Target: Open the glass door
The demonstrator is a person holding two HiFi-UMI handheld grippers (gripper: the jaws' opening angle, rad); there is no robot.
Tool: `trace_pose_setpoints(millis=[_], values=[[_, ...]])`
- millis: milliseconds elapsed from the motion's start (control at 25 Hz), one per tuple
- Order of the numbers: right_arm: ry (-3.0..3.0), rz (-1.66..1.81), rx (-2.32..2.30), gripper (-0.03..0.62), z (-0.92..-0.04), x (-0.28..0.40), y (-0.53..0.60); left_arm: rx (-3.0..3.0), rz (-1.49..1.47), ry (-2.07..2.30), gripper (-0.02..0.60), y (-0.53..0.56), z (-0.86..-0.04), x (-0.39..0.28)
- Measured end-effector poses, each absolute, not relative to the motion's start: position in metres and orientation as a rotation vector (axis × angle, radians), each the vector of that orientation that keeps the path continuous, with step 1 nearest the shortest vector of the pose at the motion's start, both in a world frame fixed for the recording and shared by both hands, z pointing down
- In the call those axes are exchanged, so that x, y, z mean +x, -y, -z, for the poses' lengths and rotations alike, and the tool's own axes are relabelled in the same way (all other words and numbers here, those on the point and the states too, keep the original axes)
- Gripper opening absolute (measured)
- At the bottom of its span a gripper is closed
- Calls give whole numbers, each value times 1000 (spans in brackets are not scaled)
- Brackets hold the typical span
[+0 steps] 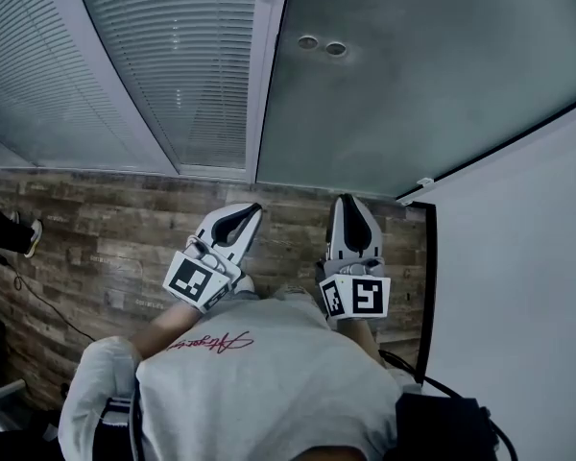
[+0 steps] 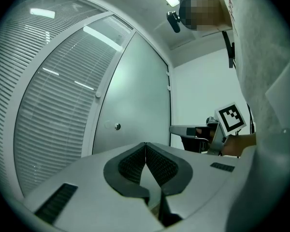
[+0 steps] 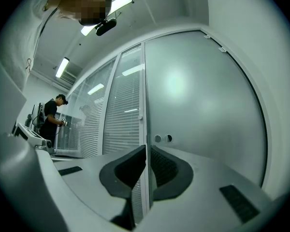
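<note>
Door (image 1: 432, 84), 2 round fittings (image 1: 308, 41), L gripper (image 1: 256, 206), R gripper (image 1: 347, 199), both shut

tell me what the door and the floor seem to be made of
The door looks like frosted glass: a smooth, matte grey-green pane that shows only a soft glow, with no clear view through. The floor is wood-look planks, brown with grain and staggered joints; whether real wood or laminate, I cannot tell.

We're in an office corridor here: tall glass partition panels with white horizontal blinds (image 1: 187, 56), a frosted grey glass door (image 1: 413, 75) right beside them, brown wood-plank flooring (image 1: 106, 238), a plain white wall (image 1: 518, 286), and long ceiling strip lights (image 3: 120, 4) overhead.
</note>
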State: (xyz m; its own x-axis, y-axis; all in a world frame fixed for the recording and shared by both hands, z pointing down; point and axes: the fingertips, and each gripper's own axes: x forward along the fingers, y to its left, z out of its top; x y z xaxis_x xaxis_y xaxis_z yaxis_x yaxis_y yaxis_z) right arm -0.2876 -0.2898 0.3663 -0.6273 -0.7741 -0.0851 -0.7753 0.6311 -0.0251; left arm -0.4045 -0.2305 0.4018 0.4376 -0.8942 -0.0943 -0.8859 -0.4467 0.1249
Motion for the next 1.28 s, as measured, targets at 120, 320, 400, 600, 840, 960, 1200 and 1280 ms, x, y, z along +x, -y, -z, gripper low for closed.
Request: trace_pose_setpoints(millis=[120,320,400,600,840,960,1200,1280], values=[[-2758,-12,-1316,21,-364,-299,312,2609,225,1601,17,249,-404,-409],[-2756,-40,-1317,21,-362,-309,355,2611,195,1609,17,281,-408,-417],[-2753,-40,-1314,21,-362,-314,378,2594,187,1637,17,298,-410,-426],[-2747,1,-1292,26,-357,-332,437,2577,195,1698,17,348,-406,-442],[-2802,5,-1276,166,-357,-391,528,2546,199,1750,17,405,-402,-457],[-2801,-27,-1341,170,-357,-417,564,2536,175,1770,17,415,-404,-463],[-2761,-14,-1431,169,-365,-435,604,2453,152,1846,17,424,-412,-488],[-2747,-25,-1462,167,-364,-434,609,2441,149,1855,17,423,-414,-490]])
